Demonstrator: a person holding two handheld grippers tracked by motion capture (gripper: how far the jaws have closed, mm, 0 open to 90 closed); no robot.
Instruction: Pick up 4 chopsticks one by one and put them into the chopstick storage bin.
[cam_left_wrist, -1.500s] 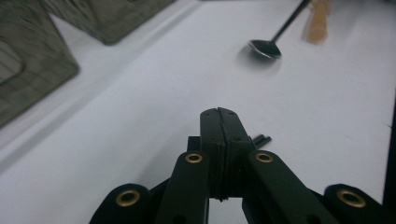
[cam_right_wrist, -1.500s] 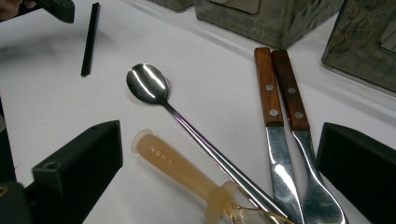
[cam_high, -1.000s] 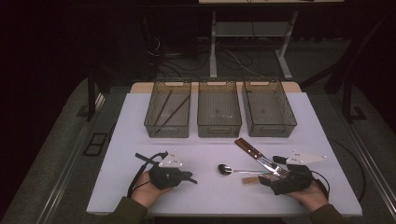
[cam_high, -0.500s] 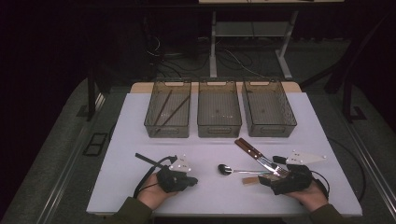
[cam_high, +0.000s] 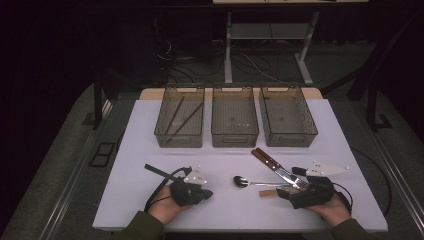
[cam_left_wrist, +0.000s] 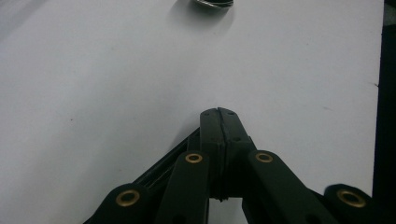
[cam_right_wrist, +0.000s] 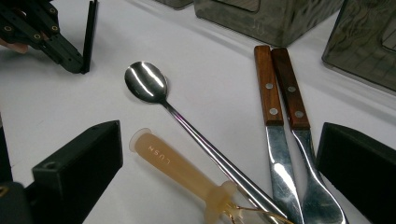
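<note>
Lying on the white table (cam_high: 150, 125) at the left in the high view: left gripper (cam_high: 204, 192), held by the left hand (cam_high: 162, 210), pointing right toward the spoon (cam_high: 241, 181), jaws too small there to read. Showing them in the left gripper view instead: left gripper (cam_left_wrist: 219, 112) pressed fully together on nothing, tips just over bare table, spoon bowl (cam_left_wrist: 214, 3) peeking in at the top edge. Standing behind in the high view, in a row: three bins (cam_high: 235, 142), the left one holding two dark sticks (cam_high: 185, 117). Lying at the right, near the right gripper (cam_high: 287, 192): spoon, tan handle (cam_high: 267, 193), two wood-handled pieces (cam_high: 267, 160). Looking from the right gripper view: right gripper (cam_right_wrist: 219, 168) gaping apart, with the spoon stem (cam_right_wrist: 210, 149), the tan handle (cam_right_wrist: 177, 168) marked LUSH and the two steel blades with wooden handles (cam_right_wrist: 280, 84) lying between the jaws, none pinched. Differing from a second ago: left gripper sitting slightly farther right, nearer the spoon; right gripper and cutlery staying put.
</note>
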